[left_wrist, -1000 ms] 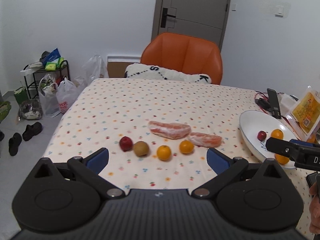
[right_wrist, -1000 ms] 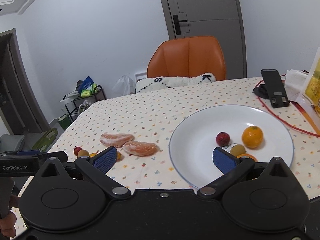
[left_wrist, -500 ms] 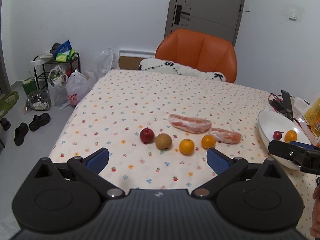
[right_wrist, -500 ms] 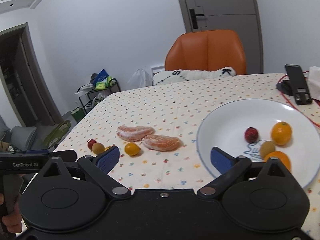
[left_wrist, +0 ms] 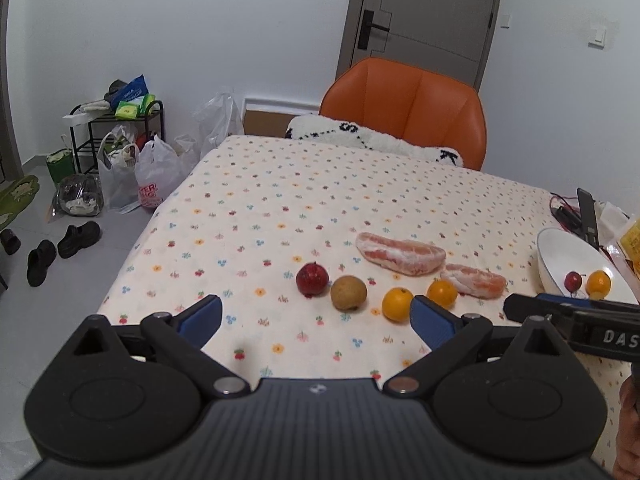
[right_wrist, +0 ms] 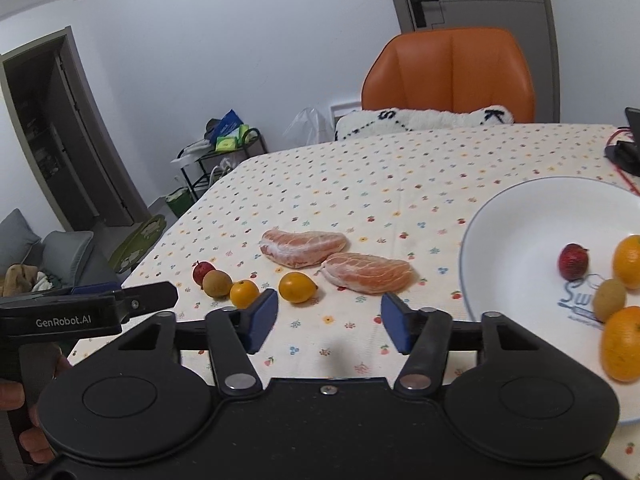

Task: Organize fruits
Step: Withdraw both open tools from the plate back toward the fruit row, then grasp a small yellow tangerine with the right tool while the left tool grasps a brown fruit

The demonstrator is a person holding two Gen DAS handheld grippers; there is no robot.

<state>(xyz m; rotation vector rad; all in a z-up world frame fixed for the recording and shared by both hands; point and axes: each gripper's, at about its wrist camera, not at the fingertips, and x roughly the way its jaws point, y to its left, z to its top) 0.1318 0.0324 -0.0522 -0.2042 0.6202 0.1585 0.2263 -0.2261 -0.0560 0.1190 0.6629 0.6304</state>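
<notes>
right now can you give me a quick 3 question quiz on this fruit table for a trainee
1. How many small round fruits sit in the row on the tablecloth?
2. True or false: the white plate is empty.
3. Which lies nearest the right tool: A) red fruit B) orange fruit C) orange chair?

Key
1. Four: red fruit, brown fruit, two orange ones.
2. False: it holds four fruits.
3. B

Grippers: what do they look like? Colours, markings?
Both black plastic, two linkage fingers with blue pads, round silver pivot pins. Left gripper body ribbed, side reads "GenRobot.AI" in the right wrist view. Right gripper smooth with a centre screw, side lettering partly shows "DAS". No cables visible.
</notes>
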